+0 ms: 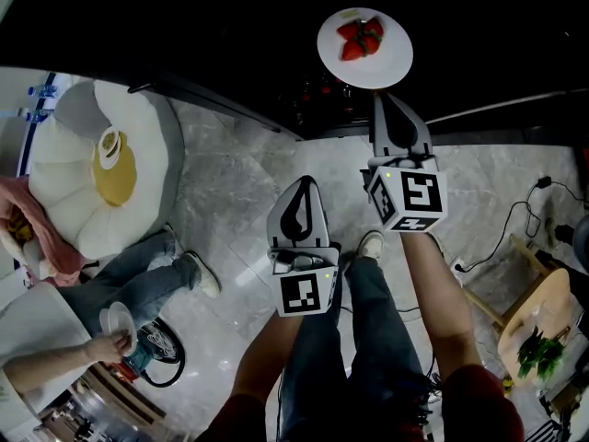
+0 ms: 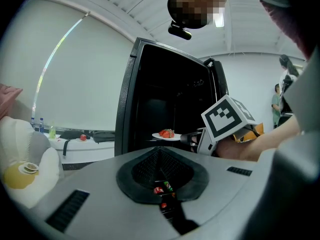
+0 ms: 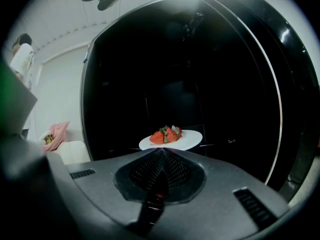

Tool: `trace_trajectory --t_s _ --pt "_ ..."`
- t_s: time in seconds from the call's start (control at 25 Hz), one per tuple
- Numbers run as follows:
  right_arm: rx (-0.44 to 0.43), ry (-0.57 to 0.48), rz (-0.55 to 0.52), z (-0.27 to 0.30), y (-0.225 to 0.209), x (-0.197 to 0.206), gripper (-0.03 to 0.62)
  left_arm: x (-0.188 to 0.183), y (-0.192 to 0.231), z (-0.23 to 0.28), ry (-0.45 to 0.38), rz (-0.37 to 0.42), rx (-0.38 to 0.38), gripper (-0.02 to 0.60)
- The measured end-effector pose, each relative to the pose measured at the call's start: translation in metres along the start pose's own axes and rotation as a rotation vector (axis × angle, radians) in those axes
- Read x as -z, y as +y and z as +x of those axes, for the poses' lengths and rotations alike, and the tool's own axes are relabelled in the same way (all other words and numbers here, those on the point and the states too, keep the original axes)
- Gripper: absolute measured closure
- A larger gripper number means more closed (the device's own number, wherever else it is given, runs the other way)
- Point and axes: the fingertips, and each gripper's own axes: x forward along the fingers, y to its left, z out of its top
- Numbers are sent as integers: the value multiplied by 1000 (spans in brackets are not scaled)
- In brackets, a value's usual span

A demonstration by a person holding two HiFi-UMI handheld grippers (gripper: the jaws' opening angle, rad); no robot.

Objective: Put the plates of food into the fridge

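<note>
1. Grey marbled floor tiles [image 1: 230, 201] fill the middle of the head view, with the black fridge [image 1: 184, 26] standing open across the top of the frame.
2. At the upper middle, the right gripper [image 1: 386, 99] has its jaws pinched on the near rim of a white plate [image 1: 365, 58] carrying strawberries [image 1: 361, 40].
3. The plate is held level in front of the fridge's dark interior. In the right gripper view it seems to hang at the opening, and I cannot tell whether any shelf is under it.
4. The left gripper [image 1: 302, 184] sits lower, at frame centre, with its jaws pressed together on nothing. It hangs over the floor, well apart from the plate.
5. Judging by this, the task is partway through one delivery: the plate has been brought to the fridge but is not yet set down or released. What the fridge already holds is lost in the dark.
6. More may remain. In the left gripper view something red [image 2: 83, 137] sits on a white table [image 2: 85, 149] at mid-left, too small to identify.
7. A fried-egg-shaped cushion [image 1: 101, 164] lies at the upper left, and a seated person [image 1: 138, 279] is at the lower left.
8. At the right edge a round wooden stool [image 1: 543, 311] carries something leafy and green, and cables trail across the tiles beside it.
</note>
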Motion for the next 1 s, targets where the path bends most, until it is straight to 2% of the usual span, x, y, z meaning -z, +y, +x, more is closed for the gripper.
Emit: trace_trajectory --t_s 1.0 --pt "8 8 -32 8 0 3 585 5 5 4 11 -4 -10 575"
